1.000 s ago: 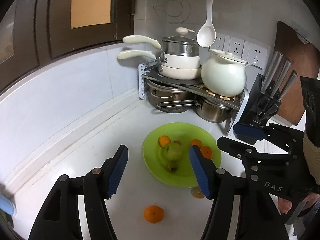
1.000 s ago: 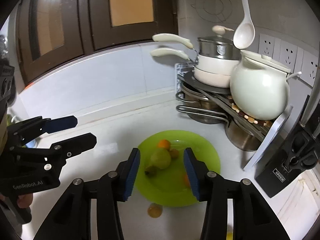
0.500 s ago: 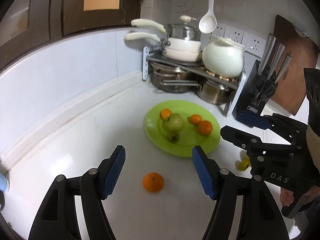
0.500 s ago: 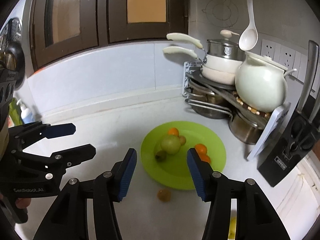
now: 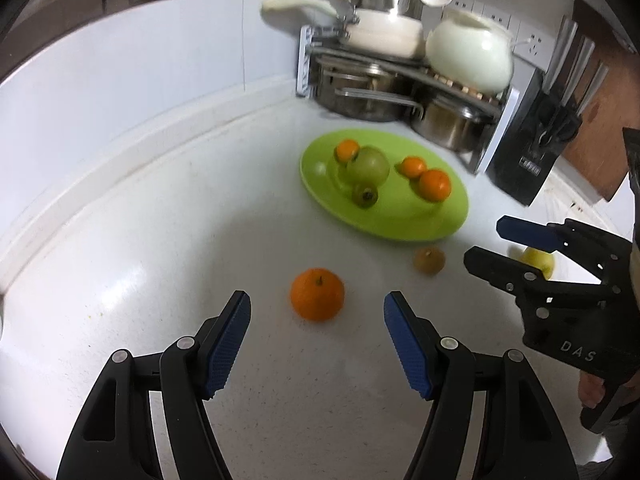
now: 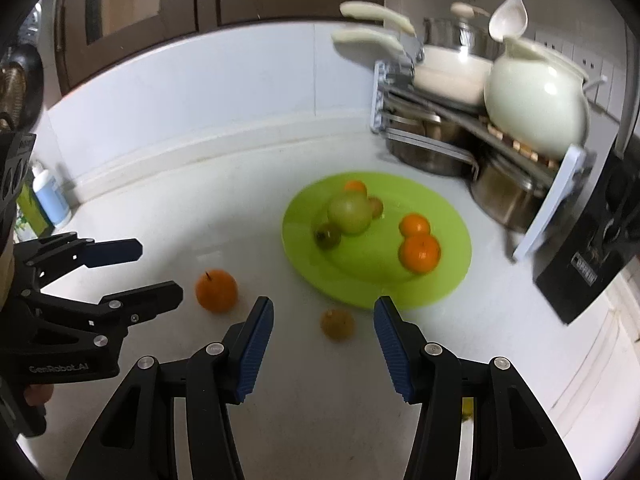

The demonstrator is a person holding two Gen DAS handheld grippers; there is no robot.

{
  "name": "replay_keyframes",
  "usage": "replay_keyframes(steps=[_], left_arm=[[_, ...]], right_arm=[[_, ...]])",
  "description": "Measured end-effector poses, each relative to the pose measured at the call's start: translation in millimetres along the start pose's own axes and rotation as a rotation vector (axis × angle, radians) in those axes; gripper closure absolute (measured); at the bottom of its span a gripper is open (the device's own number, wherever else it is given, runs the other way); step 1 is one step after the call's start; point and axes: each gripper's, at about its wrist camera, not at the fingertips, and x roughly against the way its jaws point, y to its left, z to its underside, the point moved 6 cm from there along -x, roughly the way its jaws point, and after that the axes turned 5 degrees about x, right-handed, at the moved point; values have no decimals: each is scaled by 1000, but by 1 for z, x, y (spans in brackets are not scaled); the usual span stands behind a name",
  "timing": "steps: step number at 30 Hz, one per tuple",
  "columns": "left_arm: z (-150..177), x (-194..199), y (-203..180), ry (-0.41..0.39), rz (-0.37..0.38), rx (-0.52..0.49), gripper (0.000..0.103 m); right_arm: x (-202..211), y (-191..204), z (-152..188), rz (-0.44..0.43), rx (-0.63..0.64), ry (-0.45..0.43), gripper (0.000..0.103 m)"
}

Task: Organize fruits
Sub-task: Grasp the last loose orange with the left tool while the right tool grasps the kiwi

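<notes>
Lining up on loose fruit, both grippers empty, fingers spread wide.

Left gripper [image 5: 317, 330] frames the orange [image 5: 317, 294] on the white counter [image 5: 160, 240], short of the green plate [image 5: 400, 224]; right gripper [image 6: 323, 334] frames a small brown fruit [image 6: 337, 323] just off the plate rim. Orange looks firm, round, light, likely to roll: pinch across its widest part, pads level, moderate squeeze. Brown fruit is smaller and probably softer (go gentler). Count: three fruits off the plate, namely orange, brown fruit and a yellow-green one [image 5: 538, 260] partly hidden behind the right gripper. On the plate: three small oranges, one large green fruit [image 6: 350, 213], one dark small fruit, maybe one more behind it, blurred.
</notes>
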Motion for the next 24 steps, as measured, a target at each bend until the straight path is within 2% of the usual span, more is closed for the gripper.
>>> replay_keyframes(steps=[13, 21, 24], left_arm=[[6, -38, 3, 58, 28, -3, 36], [0, -54, 3, 84, 44, 31, 49], [0, -56, 1, 89, 51, 30, 53]], right_arm=[[-43, -12, 16, -16, -42, 93, 50], [-60, -13, 17, -39, -72, 117, 50], [-65, -13, 16, -41, -71, 122, 54]])
